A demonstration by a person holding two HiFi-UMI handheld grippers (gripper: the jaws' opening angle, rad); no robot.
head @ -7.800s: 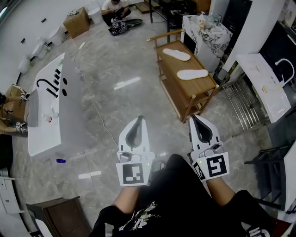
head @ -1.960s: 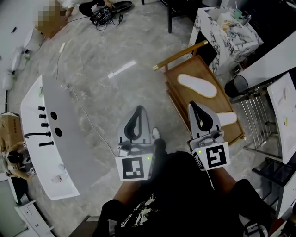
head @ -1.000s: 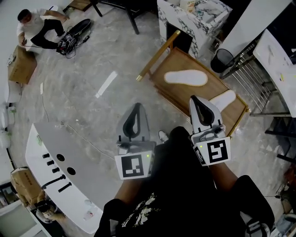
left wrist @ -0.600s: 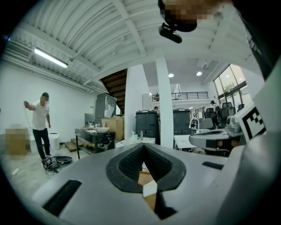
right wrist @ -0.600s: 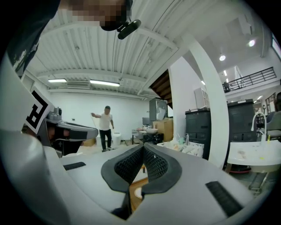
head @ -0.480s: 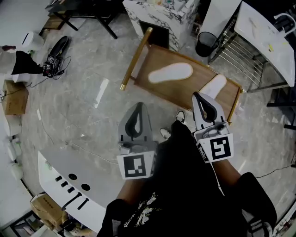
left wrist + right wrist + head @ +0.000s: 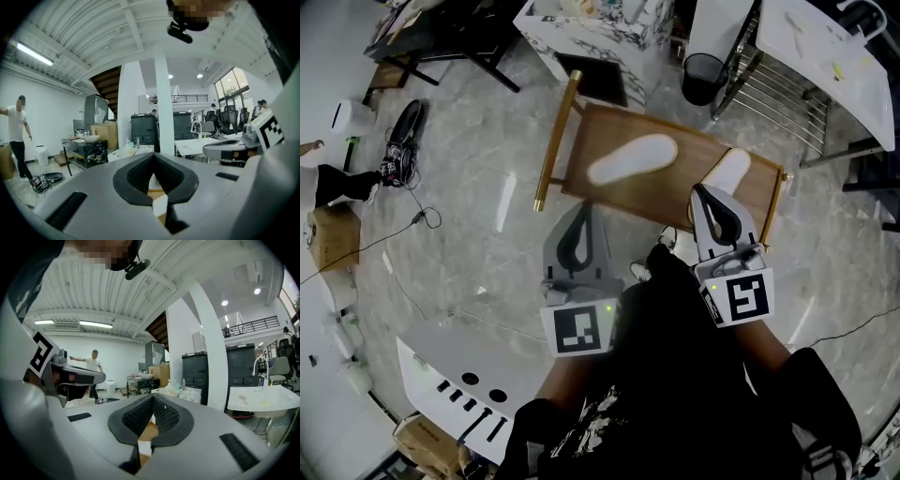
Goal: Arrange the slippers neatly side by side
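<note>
Left gripper [image 7: 582,208]: jaws together, nothing in them; centre of frame, at the table's near edge.
Right gripper [image 7: 700,193]: jaws together, empty; right of centre, its tip overlapping the right slipper.
Table [image 7: 600,127]: wooden, upper centre.
Left slipper [image 7: 633,157]: white, mid-table.
Right slipper [image 7: 728,170]: white, apart from the other, angled differently, partly hidden.

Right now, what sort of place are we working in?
Probably an open-plan office or workshop: office chairs at desks, a mezzanine railing above, and a cardboard box on the stone floor.
</note>
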